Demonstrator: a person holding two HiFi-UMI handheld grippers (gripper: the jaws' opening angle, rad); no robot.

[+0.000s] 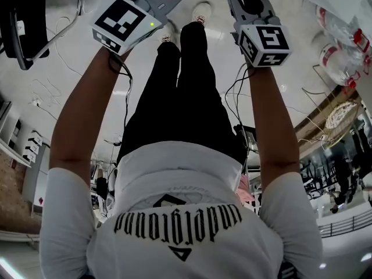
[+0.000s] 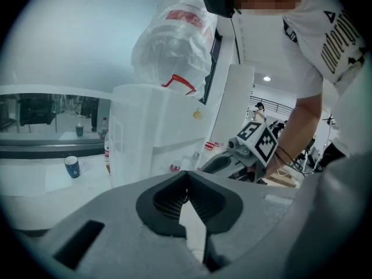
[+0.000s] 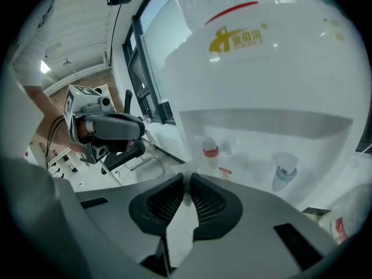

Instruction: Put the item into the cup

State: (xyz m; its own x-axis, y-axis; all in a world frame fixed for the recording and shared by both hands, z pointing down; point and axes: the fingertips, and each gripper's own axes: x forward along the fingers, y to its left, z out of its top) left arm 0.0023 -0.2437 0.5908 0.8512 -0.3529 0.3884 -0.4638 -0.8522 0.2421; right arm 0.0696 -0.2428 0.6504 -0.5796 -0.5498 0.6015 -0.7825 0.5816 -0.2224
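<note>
Left tongs (image 2: 186, 175): ribbed black pads meet at the tips, gripping nothing. Right tongs (image 3: 188, 180): ribbed pads closed to a sliver, likewise empty, facing a smooth white water dispenser (image 3: 261, 92) topped by a film-wrapped bottle (image 2: 173, 39). The small dark-blue cylindrical cup (image 2: 72, 167) stands upright on the white worktop (image 2: 35, 182), well apart from both tongs.

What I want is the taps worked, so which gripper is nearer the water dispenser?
Right. The right gripper is close up to the water dispenser, whose front fills its view; the left gripper stands farther back, with the dispenser ahead of its jaws.
</note>
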